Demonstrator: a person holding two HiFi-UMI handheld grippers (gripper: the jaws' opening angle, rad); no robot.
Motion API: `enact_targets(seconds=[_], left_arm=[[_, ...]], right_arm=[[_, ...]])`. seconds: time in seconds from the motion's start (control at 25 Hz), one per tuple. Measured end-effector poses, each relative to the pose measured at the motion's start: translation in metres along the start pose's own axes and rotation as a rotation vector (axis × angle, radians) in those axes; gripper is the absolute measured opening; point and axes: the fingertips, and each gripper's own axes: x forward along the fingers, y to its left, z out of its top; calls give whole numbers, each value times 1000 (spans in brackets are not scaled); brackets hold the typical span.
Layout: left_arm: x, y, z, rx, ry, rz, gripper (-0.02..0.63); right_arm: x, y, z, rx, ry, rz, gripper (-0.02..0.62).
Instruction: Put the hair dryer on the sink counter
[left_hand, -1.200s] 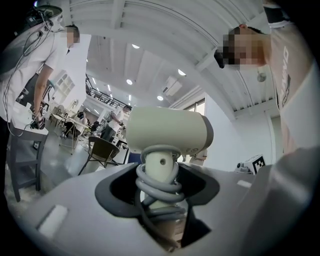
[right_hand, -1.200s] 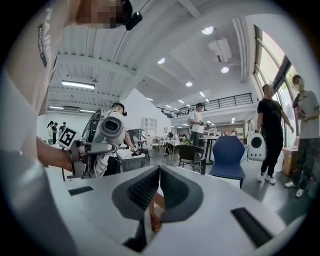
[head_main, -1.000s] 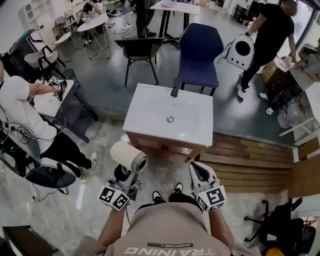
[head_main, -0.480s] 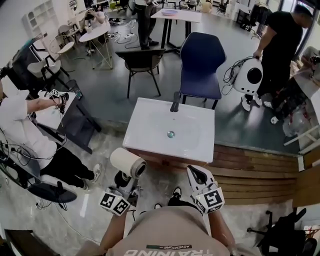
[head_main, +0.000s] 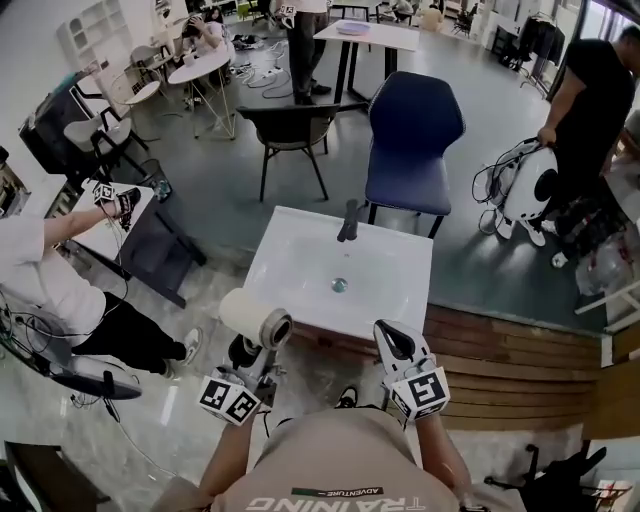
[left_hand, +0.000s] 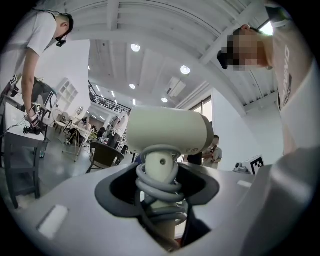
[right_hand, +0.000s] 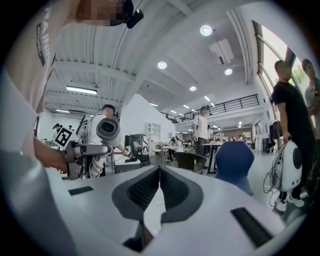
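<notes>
A cream hair dryer (head_main: 255, 318) stands upright in my left gripper (head_main: 246, 352), which is shut on its handle; the grey cord is wound round that handle (left_hand: 159, 186). Its barrel (left_hand: 167, 132) fills the left gripper view. The white sink counter (head_main: 408, 300) lies just ahead of both grippers, with a black faucet (head_main: 348, 221) at its far edge. My right gripper (head_main: 392, 342) hovers at the counter's near right corner, shut with nothing in it (right_hand: 159, 192). The hair dryer (right_hand: 107, 130) shows at the left of the right gripper view.
A blue chair (head_main: 415, 135) and a dark chair (head_main: 290, 125) stand behind the sink. A seated person (head_main: 50, 290) is at the left. At the right, a person in black (head_main: 600, 90) stands by a white round device (head_main: 530, 195). Wooden decking (head_main: 520, 370) borders the counter.
The sink counter has drawn nearer to both grippers in the head view. The hair dryer stays held in the left gripper. The person in black has shifted right.
</notes>
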Motion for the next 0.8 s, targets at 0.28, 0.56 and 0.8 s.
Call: enact_targets(seconds=[0.28, 0.56, 0.8], left_arm=[[10, -4, -4, -42, -5, 64, 232], [20, 9, -10, -65, 33, 89, 232], [44, 29, -10, -101, 50, 67, 232]], right_arm=[[6, -20, -7, 12, 20, 46, 5], [20, -24, -19, 48, 52, 54, 5], [44, -33, -20, 70, 63, 29, 5]])
